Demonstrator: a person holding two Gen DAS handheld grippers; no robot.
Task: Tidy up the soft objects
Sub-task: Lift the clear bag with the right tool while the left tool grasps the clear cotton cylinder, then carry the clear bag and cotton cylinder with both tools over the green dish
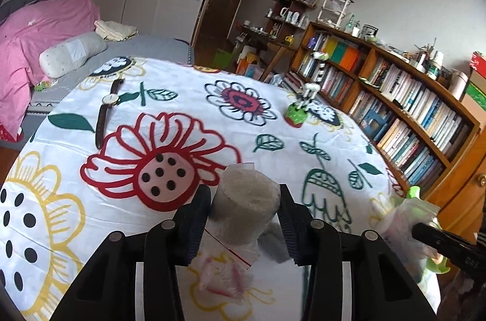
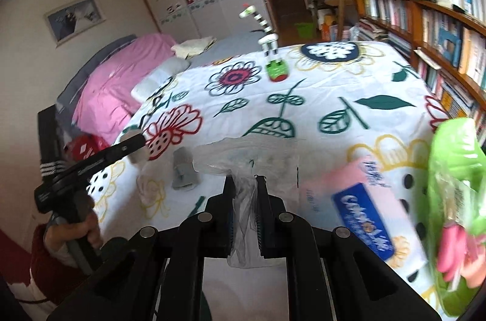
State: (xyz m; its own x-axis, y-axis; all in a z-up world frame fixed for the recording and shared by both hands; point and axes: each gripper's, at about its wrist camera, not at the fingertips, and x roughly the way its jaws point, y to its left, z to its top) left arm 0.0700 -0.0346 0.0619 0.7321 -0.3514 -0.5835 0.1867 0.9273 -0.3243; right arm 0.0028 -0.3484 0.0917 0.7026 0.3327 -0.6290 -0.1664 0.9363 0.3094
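grippers worked over a flower-printed cloth (image 1: 273,120) spread on the table; the left gripper (image 1: 244,219) had its jaws part way apart, clamped on a grey roll wrapped in clear film (image 1: 247,199), each ribbed pad pressed against one side of it, the roll upright and raised a little off the cloth; under it lay a small clear bag with a red strip (image 1: 226,278) and something pink inside; beside the roll's base sat a grey soft piece (image 1: 273,243), partly hidden by the right-hand pad; the right gripper (image 2: 245,196) had its jaws together, pinching the neck of a clear plastic bag (image 2: 243,157), whose body spread out ahead of the fingertips and blurred; to its right on the cloth lay a pink tissue pack with a blue label (image 2: 358,199), blurred too, and at the picture's edge a green bag with pink things in it (image 2: 455,184); a hand (image 2: 88,233) gripped the left tool's handle in the right wrist view; farther off on the cloth lay a wristwatch (image 1: 107,105) with a dark strap, and a striped toy on a green base (image 1: 299,111) stood near the far edge; beyond the table were a bed with a pink quilt (image 1: 36,26) and a bookshelf (image 1: 395,96) full of books.
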